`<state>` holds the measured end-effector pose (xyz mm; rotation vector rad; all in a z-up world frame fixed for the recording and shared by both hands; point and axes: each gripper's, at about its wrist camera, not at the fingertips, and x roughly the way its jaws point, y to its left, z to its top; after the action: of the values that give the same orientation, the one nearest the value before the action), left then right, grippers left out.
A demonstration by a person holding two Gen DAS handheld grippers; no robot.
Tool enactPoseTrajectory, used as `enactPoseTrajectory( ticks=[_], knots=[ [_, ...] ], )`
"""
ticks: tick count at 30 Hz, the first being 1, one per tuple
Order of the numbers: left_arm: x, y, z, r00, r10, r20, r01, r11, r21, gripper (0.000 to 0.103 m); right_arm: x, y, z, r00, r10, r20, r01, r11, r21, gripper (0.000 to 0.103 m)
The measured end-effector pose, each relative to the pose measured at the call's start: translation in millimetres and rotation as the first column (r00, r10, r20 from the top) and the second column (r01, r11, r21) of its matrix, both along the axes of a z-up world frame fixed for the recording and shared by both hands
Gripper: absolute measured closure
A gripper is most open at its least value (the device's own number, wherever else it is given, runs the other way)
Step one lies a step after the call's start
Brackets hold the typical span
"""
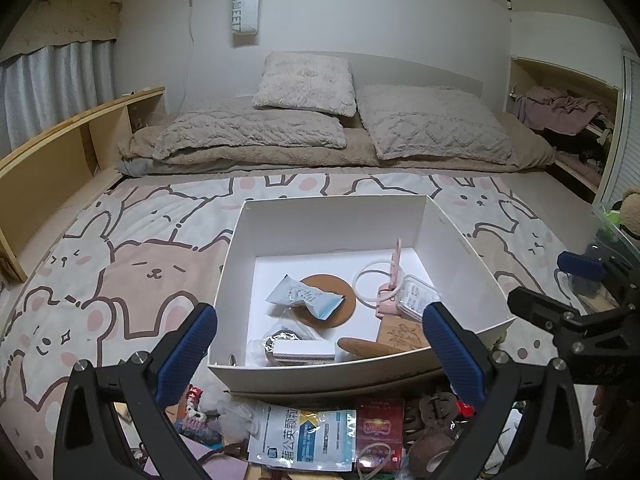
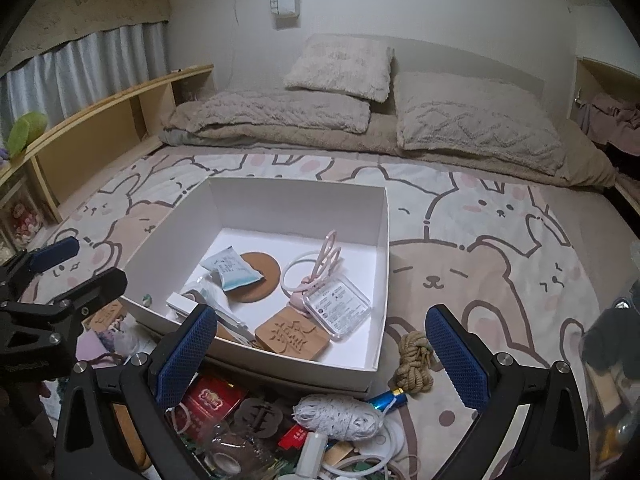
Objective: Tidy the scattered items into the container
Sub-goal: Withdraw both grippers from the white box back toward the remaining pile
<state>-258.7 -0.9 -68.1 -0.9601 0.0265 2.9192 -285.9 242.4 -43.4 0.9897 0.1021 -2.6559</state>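
A white cardboard box [image 1: 240, 264] [image 2: 382, 240] stands on the bed. Inside lie a blue-white sachet [image 1: 304, 296], a round cork coaster [image 2: 266, 276], a pink clip with a white ring [image 2: 320, 268], a clear plastic case [image 2: 338, 306], a carved wooden tag [image 2: 294, 338] and a small white box [image 1: 304, 352]. My left gripper [image 1: 320, 352] is open and empty above the box's near wall. My right gripper [image 2: 320, 354] is open and empty above the near right corner. Scattered items lie below: a white medicine packet [image 1: 304, 436], a red packet [image 2: 212, 402], a string ball [image 2: 340, 418], a knotted rope [image 2: 414, 362].
The bed carries a bunny-print sheet [image 2: 480, 264], with pillows and a folded blanket [image 1: 320, 128] at the far end. A wooden shelf [image 1: 60, 160] runs along the left. The right gripper shows at the right of the left wrist view [image 1: 580, 320].
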Motion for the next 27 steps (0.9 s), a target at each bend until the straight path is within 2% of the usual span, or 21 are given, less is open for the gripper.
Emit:
enactPoseTrajectory(
  ticks=[10,17,27],
  knots=[
    [25.9,-5.0,23.6,0.998,0.002,-0.063,0.000,1.000,0.022,0.000,26.1,16.6,16.0,0.998,-0.003,-0.069,0.001,1.000,-0.022,0.000],
    [41.1,-7.6,36.2,0.995,-0.007,-0.102,0.010,0.999,0.031,0.000,39.0,34.3,24.6,0.996,-0.014,-0.088,0.006,0.996,-0.088,0.000],
    [67.4,-11.0,57.8,0.983,0.007,-0.182,-0.001,0.999,0.034,0.000,67.5,57.4,35.6,0.981,-0.058,-0.184,0.040,0.994,-0.099,0.000]
  ],
)
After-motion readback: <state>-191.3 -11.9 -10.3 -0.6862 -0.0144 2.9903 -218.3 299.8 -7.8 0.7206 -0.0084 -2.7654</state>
